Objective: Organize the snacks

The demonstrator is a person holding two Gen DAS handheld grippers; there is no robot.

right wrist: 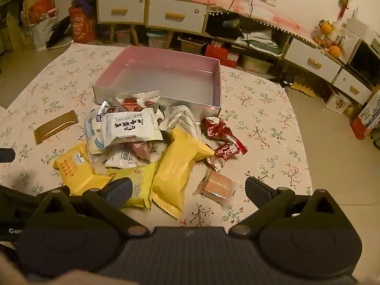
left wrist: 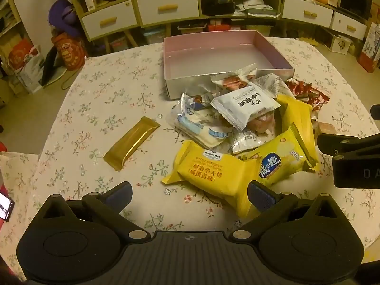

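Observation:
A pile of wrapped snacks lies in front of a shallow pink box [left wrist: 171, 47] [right wrist: 217, 80] with nothing in it. The pile holds a yellow wafer pack [left wrist: 209, 173] [right wrist: 73, 168], a second yellow pack [right wrist: 178, 166], a white pack with black script [left wrist: 247, 104] [right wrist: 130, 125] and red wrappers [right wrist: 225, 147]. A gold bar [left wrist: 131, 142] [right wrist: 55, 128] lies apart to the left. My left gripper [left wrist: 190, 196] hovers open, low over the near yellow pack. My right gripper [right wrist: 188, 190] hovers open above the pile's near edge, holding nothing.
The table wears a floral cloth [left wrist: 106, 99] [right wrist: 261, 123]. Behind it stand low cabinets with white drawers [left wrist: 166, 7] [right wrist: 175, 15] and floor clutter. The right gripper's black body [left wrist: 351, 159] juts in from the right in the left wrist view. A phone [left wrist: 6, 207] lies at the far left.

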